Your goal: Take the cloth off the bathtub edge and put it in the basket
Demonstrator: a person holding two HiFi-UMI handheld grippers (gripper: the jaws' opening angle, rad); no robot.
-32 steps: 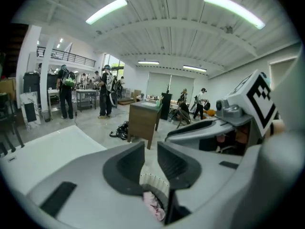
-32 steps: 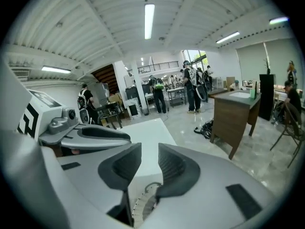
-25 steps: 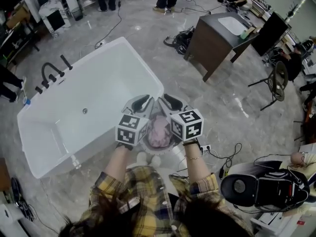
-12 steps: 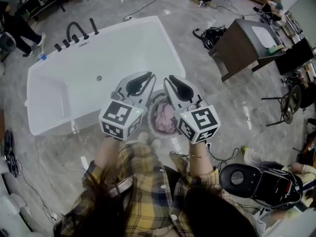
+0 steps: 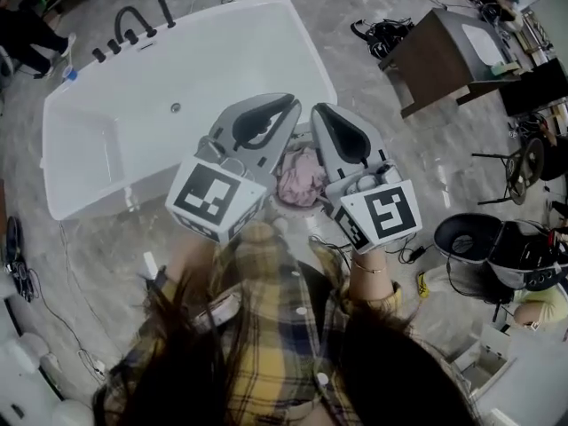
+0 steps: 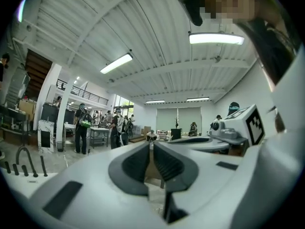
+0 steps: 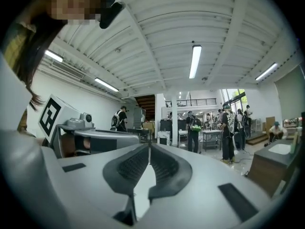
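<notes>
Both claws are raised level in front of a person in a yellow plaid shirt [image 5: 266,327] standing just beside the white bathtub [image 5: 222,69]. The pink cloth [image 5: 302,185] lies bunched inside the basket [image 5: 296,152], which stands on the floor just beside the bathtub's near corner. The cloth is off the tub's edge and touches neither claw. Seen from the head view, the left claw [image 5: 291,106] sits over the bathtub's near rim and the right claw [image 5: 318,111] just beyond that corner, with the basket showing in the gap between the two. Each claw's own view shows its jaws, which have just been closing, now drawn together with the ribbed pads meeting and nothing between them. This holds for the left claw [image 6: 151,144] and the right claw [image 7: 149,147] alike. A black tap [image 5: 133,25] stands at the bathtub's far end.
</notes>
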